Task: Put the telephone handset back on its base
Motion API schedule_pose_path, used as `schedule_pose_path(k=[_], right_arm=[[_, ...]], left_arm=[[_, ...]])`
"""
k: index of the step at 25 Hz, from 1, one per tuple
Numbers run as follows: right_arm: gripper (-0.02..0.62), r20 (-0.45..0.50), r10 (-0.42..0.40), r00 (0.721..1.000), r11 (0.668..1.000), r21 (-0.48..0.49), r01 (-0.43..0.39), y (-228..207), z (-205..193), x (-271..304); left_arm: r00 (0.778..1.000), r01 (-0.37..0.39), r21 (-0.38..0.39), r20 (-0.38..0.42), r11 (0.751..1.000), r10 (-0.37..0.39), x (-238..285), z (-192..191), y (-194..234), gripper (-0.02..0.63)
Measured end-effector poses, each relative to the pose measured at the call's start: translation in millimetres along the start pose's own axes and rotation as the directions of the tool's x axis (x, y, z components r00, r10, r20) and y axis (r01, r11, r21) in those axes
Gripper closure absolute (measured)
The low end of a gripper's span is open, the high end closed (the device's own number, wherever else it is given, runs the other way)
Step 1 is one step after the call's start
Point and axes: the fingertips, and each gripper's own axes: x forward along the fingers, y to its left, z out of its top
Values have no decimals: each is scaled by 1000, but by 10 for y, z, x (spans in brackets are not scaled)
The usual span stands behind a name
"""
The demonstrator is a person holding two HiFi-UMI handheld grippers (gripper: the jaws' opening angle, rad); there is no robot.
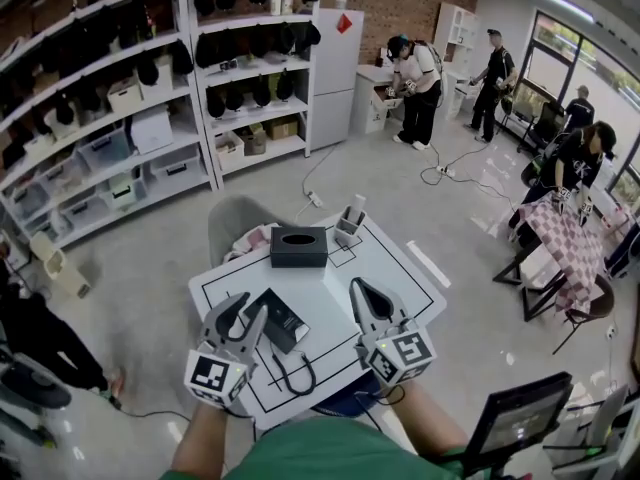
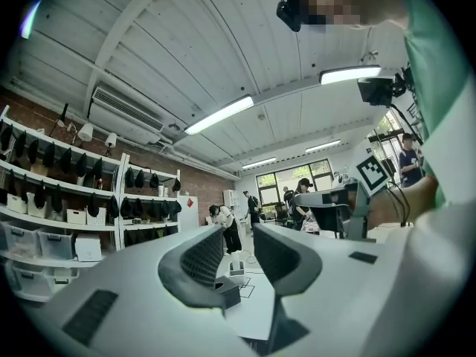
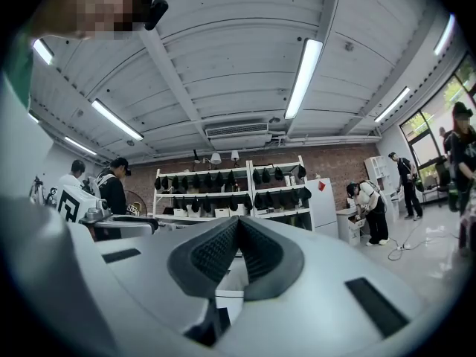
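Observation:
The black telephone lies flat on the white table, near its front left, and its black cord loops toward the front edge. I cannot tell the handset from the base. My left gripper hovers just left of the phone, tilted up; its jaws stand apart with nothing between them. My right gripper is held to the right of the phone, jaws pressed together and empty. Both gripper views look out level across the room, not at the phone.
A black tissue box sits at the table's far side, with a small grey holder beside it. Shelving fills the back wall. Several people stand further back, and a checkered table is at the right. Cables lie on the floor.

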Motion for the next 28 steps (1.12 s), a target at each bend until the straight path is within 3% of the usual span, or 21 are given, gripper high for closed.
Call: schedule_pose_path(k=[10,28], right_arm=[[574,12,-10,1000,1000,-21,10,-59,-42,60],[574,-7,-19,1000,1000,-24,19,-102,-128,173]], left_arm=[[1000,6,11,4,1000,-6,86,-65,31,466],[1000,5,-37,-16,999,-6,185,-167,131,466]])
